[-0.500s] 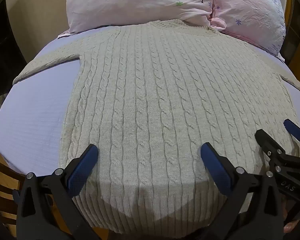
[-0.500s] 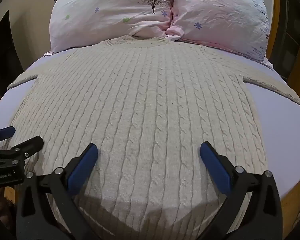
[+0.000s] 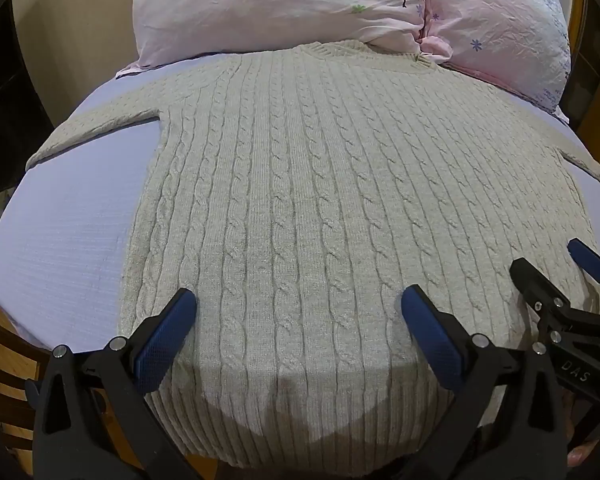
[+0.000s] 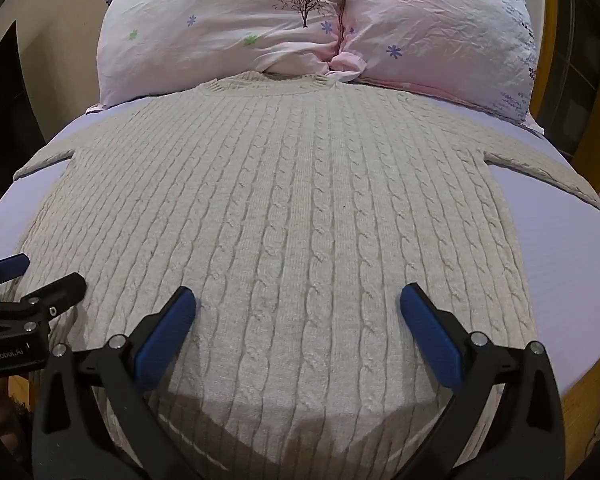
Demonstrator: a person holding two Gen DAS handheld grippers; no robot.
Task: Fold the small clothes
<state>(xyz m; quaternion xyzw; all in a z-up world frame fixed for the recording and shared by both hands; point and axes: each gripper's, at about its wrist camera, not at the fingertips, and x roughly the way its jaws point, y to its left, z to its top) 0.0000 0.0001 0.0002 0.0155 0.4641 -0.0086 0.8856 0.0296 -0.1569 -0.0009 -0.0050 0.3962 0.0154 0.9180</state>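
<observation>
Sweater [image 3: 340, 220] is lying flat on the bed [image 3: 60, 240], hem beneath both spread, empty jaws, so you are hovering the left gripper [image 3: 300, 312] and right gripper [image 4: 298, 310]; lower evenly, pinching hem corners only.

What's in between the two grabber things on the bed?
Only cable-knit sweater. In the left wrist view, bare knit fills the stretch between the left hand-held gripper and the right hand-held gripper; nothing else lies there.
</observation>
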